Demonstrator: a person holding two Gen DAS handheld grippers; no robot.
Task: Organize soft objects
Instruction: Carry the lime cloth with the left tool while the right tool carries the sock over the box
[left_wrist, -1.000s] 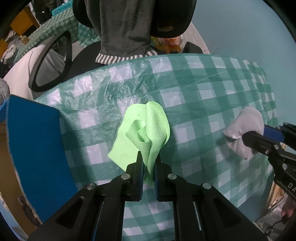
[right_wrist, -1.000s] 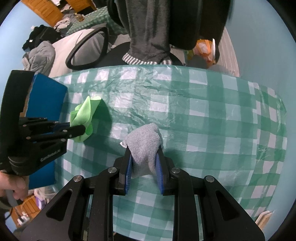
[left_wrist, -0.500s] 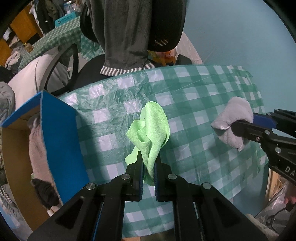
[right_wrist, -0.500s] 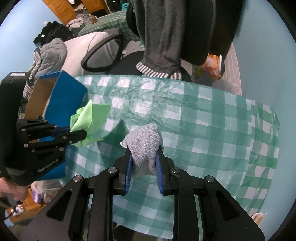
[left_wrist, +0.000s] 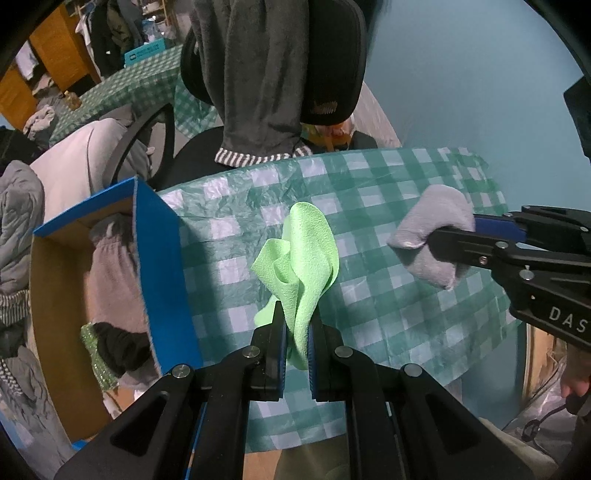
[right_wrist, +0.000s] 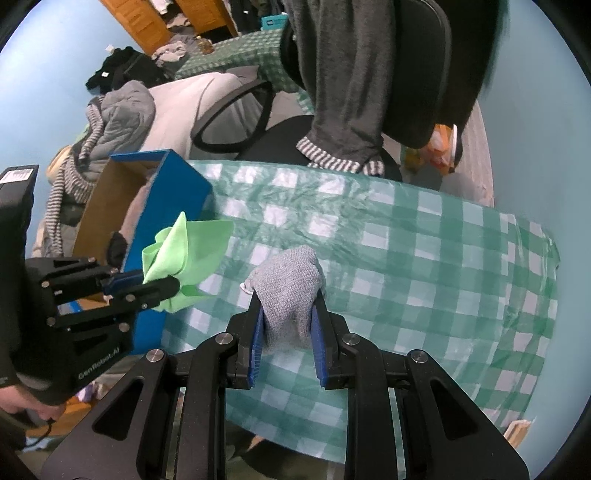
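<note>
My left gripper (left_wrist: 298, 325) is shut on a bright green cloth (left_wrist: 301, 254) and holds it in the air above the green checked table (left_wrist: 369, 192). It also shows in the right wrist view (right_wrist: 184, 254), close to the blue box. My right gripper (right_wrist: 288, 314) is shut on a grey knitted cloth (right_wrist: 290, 288), also lifted above the table; in the left wrist view this cloth (left_wrist: 432, 232) hangs at the right. An open blue box with a cardboard inside (left_wrist: 159, 258) stands at the table's left edge and holds several clothes.
A black office chair (left_wrist: 332, 74) with a grey garment draped over it stands behind the table. Piles of clothes (right_wrist: 122, 110) lie to the left beyond the box (right_wrist: 173, 192). A blue wall (left_wrist: 461, 74) is at the right.
Both grippers have risen and drawn back from the table with their cloths. The green cloth has come off the tabletop, and the blue box's open inside has come into view.
</note>
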